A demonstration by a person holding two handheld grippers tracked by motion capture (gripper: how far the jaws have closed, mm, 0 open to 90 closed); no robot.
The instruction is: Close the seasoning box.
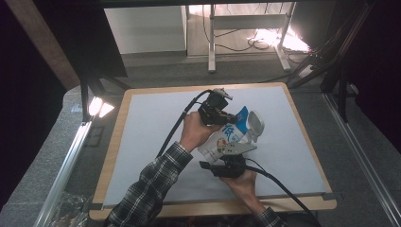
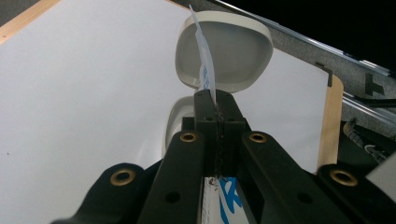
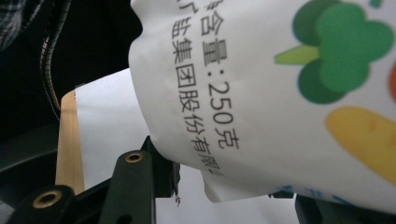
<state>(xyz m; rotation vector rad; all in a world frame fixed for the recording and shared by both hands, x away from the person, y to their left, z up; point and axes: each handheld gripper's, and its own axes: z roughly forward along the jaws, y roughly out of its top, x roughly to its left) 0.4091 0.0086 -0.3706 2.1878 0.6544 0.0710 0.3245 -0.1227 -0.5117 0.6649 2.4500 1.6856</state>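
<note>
The left gripper (image 1: 222,111) is clamping shut on the top edge of the bag (image 1: 227,137), its jaws pinching the thin seam (image 2: 205,70) above the table (image 1: 142,142), just before a white bowl (image 2: 233,51). The right gripper (image 1: 227,165) is sitting at the bag's (image 3: 280,93) bottom corner with its jaws parted either side; whether its pads are pressing I cannot tell.

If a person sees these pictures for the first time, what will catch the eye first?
First, the white printed bag held up over the middle of the table, with the left tongs shut on its thin top edge. Just behind it sits a pale bowl. The right tongs reach under the bag's bottom.
</note>
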